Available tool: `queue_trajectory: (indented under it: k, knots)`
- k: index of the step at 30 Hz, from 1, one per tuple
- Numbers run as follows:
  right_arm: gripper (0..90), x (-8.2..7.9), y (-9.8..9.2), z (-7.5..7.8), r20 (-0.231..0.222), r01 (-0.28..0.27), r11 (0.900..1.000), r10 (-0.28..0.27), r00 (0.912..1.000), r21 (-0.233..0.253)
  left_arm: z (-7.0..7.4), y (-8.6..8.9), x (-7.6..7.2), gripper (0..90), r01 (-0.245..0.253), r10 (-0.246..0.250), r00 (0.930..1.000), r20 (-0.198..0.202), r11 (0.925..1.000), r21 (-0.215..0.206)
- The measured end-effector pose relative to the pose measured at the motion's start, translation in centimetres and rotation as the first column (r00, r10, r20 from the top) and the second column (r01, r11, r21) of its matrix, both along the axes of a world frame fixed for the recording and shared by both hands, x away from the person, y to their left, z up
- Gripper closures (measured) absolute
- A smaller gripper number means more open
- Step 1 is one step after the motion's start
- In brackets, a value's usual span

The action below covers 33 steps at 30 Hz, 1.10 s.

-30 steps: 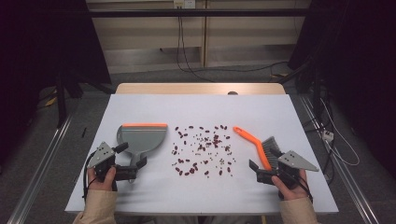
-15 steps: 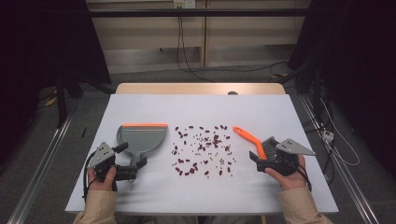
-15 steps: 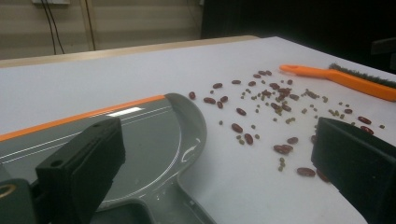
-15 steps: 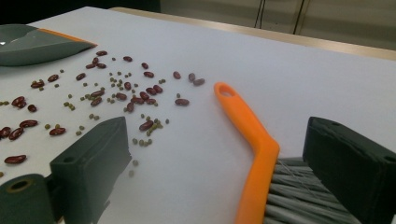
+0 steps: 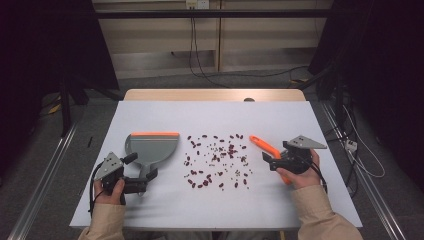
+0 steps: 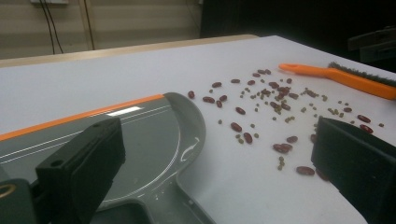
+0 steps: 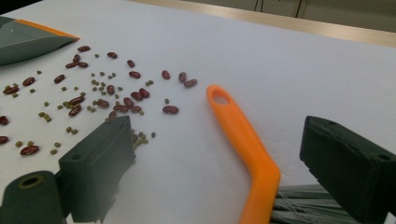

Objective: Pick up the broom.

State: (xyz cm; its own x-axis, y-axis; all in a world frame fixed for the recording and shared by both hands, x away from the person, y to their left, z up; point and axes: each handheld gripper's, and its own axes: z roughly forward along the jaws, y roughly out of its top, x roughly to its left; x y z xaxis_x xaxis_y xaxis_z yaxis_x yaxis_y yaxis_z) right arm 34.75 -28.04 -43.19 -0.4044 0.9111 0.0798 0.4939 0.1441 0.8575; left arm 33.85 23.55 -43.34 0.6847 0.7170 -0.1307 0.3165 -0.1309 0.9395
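Right gripper view cuts off the brush (image 7: 247, 154) bristles between the wide-spread right tool (image 7: 224, 172).

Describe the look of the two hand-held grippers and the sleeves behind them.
Each hand-held gripper, left and right, is black with two blocky black jaws, a grey three-cornered plate on top and a black cable trailing back. The person's beige long sleeves cover both forearms.

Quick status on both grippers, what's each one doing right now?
Left gripper: open, jaws either side of the dustpan handle, holding nothing.
Right gripper: open, jaws straddling the orange brush handle, not yet clamped.
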Motion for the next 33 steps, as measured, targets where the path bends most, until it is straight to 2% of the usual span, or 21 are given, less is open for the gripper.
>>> queue_trajectory:
  k: [2,7,9,11,13,16,21,23,28,32,33]
  knots:
    - [14.7,0.4,-0.1,0.0,-0.017,0.001,1.000,-0.001,0.9999,0.011,0.0,0.0,0.0,2.6,0.000,0.000,1.0000,0.000,1.0000,0.000]
    - [19.8,1.3,-0.3,-0.1,-0.059,-0.003,1.000,0.003,0.9983,-0.007,0.0,0.0,0.0,2.6,0.002,-0.002,1.0000,0.002,1.0000,0.004]
    - [24.1,1.7,-0.4,-0.1,-0.075,-0.010,1.000,0.010,0.9972,0.004,0.0,0.0,0.0,2.6,0.003,-0.003,1.0000,0.002,1.0000,0.004]
    - [26.0,2.1,-0.5,0.1,-0.092,0.012,1.000,-0.014,0.9957,-0.022,0.0,0.0,0.0,2.6,0.000,0.000,1.0000,0.002,1.0000,0.004]
    - [36.0,2.4,-0.6,0.2,-0.111,-0.003,0.999,-0.002,0.9938,-0.041,0.0,0.0,0.0,2.6,-0.001,0.001,1.0000,0.001,1.0000,0.002]
    - [40.3,3.0,-0.7,0.2,-0.139,-0.015,0.999,0.009,0.9902,-0.046,0.0,0.0,0.0,2.6,0.001,-0.001,1.0000,0.001,1.0000,0.001]
    - [47.1,3.7,-0.4,0.0,-0.178,-0.026,0.995,0.009,0.9840,-0.094,0.0,0.0,0.0,2.6,-0.002,0.002,1.0000,0.002,1.0000,0.000]
    - [50.7,3.8,-0.4,-0.2,-0.201,-0.029,0.995,0.010,0.9795,-0.090,0.0,0.0,0.0,2.6,-0.001,0.001,1.0000,0.001,1.0000,0.000]
    - [54.2,4.0,-0.7,-0.7,-0.241,-0.029,0.993,0.000,0.9706,-0.117,0.0,0.0,0.1,2.6,0.002,-0.002,1.0000,0.001,1.0000,0.004]
    - [57.1,4.2,-1.1,-1.0,-0.249,0.001,0.992,-0.033,0.9679,-0.129,0.0,0.0,0.0,2.5,-0.003,0.003,1.0000,0.002,1.0000,-0.001]
    - [57.8,4.3,-1.2,-1.1,-0.252,-0.006,0.992,-0.027,0.9675,-0.130,0.0,0.0,0.1,2.6,-0.006,0.006,1.0000,0.002,1.0000,-0.002]
